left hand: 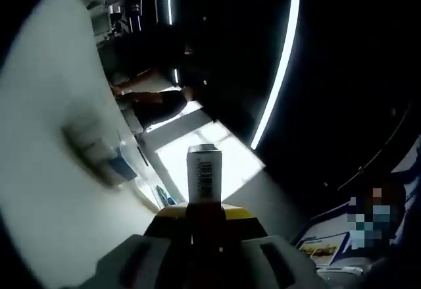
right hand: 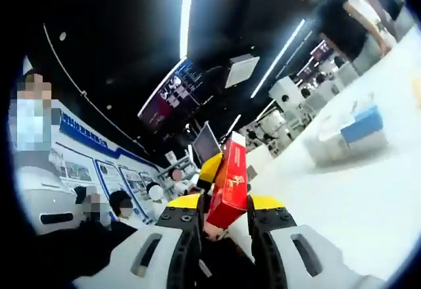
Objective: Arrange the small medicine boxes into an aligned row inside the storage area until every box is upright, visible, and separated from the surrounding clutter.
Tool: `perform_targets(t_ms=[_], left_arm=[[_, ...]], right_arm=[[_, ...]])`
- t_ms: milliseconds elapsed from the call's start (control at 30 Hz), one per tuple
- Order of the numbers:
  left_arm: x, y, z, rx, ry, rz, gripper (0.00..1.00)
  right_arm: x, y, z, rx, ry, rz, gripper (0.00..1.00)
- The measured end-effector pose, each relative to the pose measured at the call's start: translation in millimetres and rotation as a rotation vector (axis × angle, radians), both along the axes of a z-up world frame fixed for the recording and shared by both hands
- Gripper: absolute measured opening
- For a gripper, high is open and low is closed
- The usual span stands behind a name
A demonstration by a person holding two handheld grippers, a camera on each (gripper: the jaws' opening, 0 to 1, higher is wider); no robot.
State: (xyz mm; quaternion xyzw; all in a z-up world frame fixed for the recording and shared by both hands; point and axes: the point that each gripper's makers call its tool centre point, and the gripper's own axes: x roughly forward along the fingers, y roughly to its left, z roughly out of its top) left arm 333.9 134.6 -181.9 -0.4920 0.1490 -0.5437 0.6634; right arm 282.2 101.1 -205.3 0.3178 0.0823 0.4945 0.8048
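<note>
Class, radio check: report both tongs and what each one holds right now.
Left tongs shut on white box, barcode showing. Right tongs shut on red box. Both lifted off white table; blue-lidded tub beyond.

White-bodied left tongs (left hand: 204, 226), yellow-tipped, dark inner faces; right tongs (right hand: 223, 226) alike, slotted shells

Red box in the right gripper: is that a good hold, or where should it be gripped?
Good hold. The right gripper clamps the red box's two broad faces at its lower end, approaching end-on along its length. Those flat, parallel faces suit the jaws; its narrow edge faces the camera.
</note>
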Motion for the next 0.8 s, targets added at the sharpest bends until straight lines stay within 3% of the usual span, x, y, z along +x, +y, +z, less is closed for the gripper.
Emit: perform_targets(t_ms=[100, 267, 467, 633, 800], left_arm=[[-1.1, -2, 0.0, 0.013, -0.007, -0.013, 0.14], [-1.8, -4, -0.3, 0.016, -0.013, -0.022, 0.14], [-4.0, -8, -1.8, 0.028, -0.029, -0.029, 0.15], [-2.5, -10, -0.8, 0.005, -0.023, -0.002, 0.16], [2.8, -8, -0.4, 0.073, -0.091, 0.077, 0.22]], right_arm=[[2, -1, -5.6, 0.017, 0.048, 0.015, 0.18], [-1, 0, -5.4, 0.064, 0.105, 0.053, 0.18], [-5, 2, -13.1, 0.051, 0.195, 0.114, 0.15], [-5, 1, -14.6, 0.097, 0.265, 0.139, 0.14], [-13, 10, -13.3, 0.153, 0.326, 0.155, 0.14]])
